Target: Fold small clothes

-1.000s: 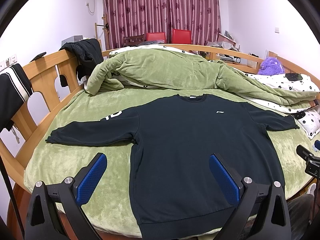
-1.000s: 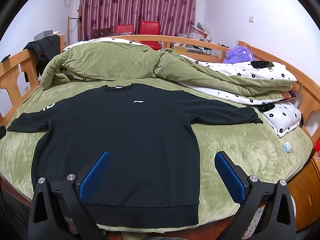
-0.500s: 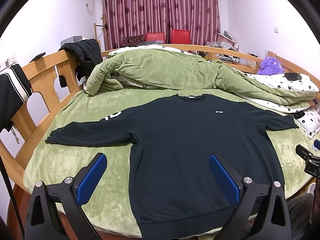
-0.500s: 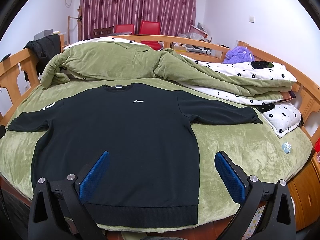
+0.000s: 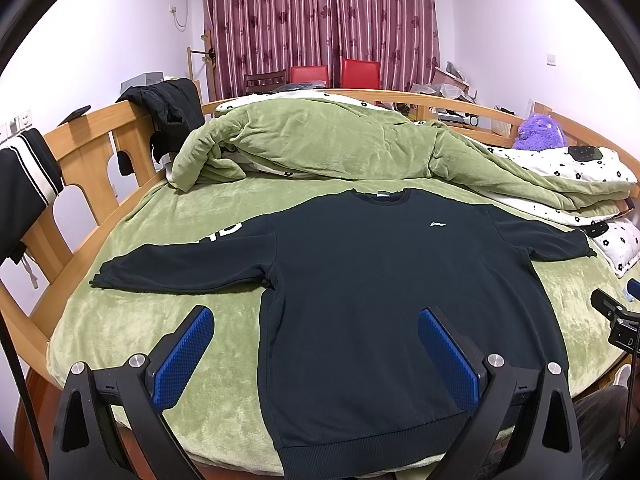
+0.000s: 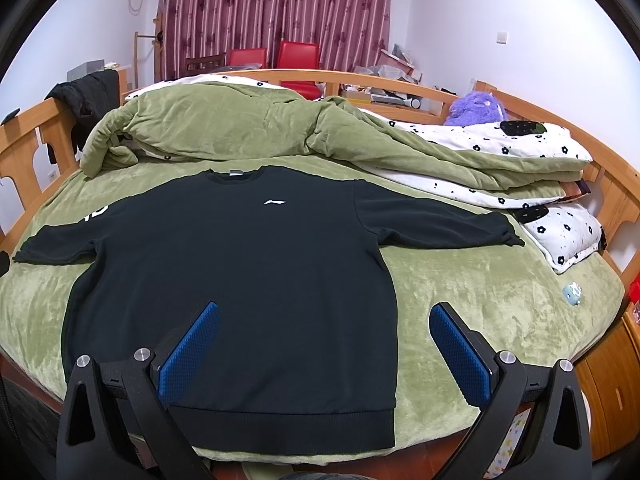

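Note:
A black long-sleeved sweatshirt [image 5: 380, 280] lies flat, front up, on the green bed, sleeves spread to both sides and hem toward me; it also shows in the right wrist view [image 6: 248, 264]. My left gripper [image 5: 316, 356] is open and empty, held above the hem's left part. My right gripper [image 6: 324, 352] is open and empty, above the hem's right corner. Its tip shows at the right edge of the left wrist view [image 5: 616, 316]. Neither gripper touches the cloth.
A bunched green quilt [image 5: 340, 148] and a white flowered duvet [image 6: 500, 160] lie behind the sweatshirt. A wooden bed rail [image 5: 88, 152] with dark clothes hung on it runs on the left. A small pale blue toy [image 6: 572, 294] lies on the bed's right side.

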`<move>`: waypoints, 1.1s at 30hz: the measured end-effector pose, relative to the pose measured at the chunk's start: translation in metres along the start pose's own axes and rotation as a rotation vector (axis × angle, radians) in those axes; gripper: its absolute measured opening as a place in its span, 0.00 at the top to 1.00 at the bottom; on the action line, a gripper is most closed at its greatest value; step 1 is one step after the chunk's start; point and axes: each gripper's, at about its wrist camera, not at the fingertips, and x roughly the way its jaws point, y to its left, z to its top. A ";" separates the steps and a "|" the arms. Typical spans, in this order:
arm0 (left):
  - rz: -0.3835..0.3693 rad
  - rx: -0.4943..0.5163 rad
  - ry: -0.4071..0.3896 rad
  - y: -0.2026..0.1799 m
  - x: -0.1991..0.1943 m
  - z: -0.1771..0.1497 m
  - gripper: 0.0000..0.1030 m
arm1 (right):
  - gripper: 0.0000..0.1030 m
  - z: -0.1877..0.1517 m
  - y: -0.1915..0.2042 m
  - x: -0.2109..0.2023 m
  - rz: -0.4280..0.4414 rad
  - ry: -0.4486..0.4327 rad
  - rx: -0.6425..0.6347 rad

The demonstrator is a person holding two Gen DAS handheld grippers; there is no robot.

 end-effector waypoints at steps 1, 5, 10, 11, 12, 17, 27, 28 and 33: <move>0.001 0.001 0.000 0.000 0.000 0.000 0.00 | 0.00 0.000 -0.001 0.000 0.001 0.001 -0.003; 0.003 0.001 0.000 0.001 -0.001 0.000 0.00 | 0.00 0.001 -0.003 -0.001 0.001 -0.002 -0.002; 0.004 0.005 -0.003 0.000 -0.002 0.000 0.00 | 0.00 0.001 -0.001 -0.002 0.006 0.003 -0.006; 0.007 0.008 -0.003 -0.002 -0.003 0.004 0.00 | 0.00 0.002 -0.001 -0.003 0.009 0.002 -0.008; 0.009 0.011 -0.003 -0.002 -0.004 0.005 0.00 | 0.00 0.002 -0.002 -0.004 0.011 -0.001 -0.007; 0.017 0.020 -0.007 -0.002 -0.015 0.016 0.00 | 0.00 0.003 0.000 -0.008 -0.004 -0.017 -0.014; 0.022 0.016 -0.079 0.019 -0.028 0.010 0.00 | 0.00 0.002 0.008 -0.010 0.016 0.011 -0.048; 0.037 0.026 -0.084 0.019 -0.029 0.008 0.00 | 0.00 0.001 0.009 -0.013 0.023 0.006 -0.048; 0.033 0.005 -0.068 0.034 -0.030 0.012 0.00 | 0.00 -0.004 0.014 -0.033 0.014 -0.065 -0.021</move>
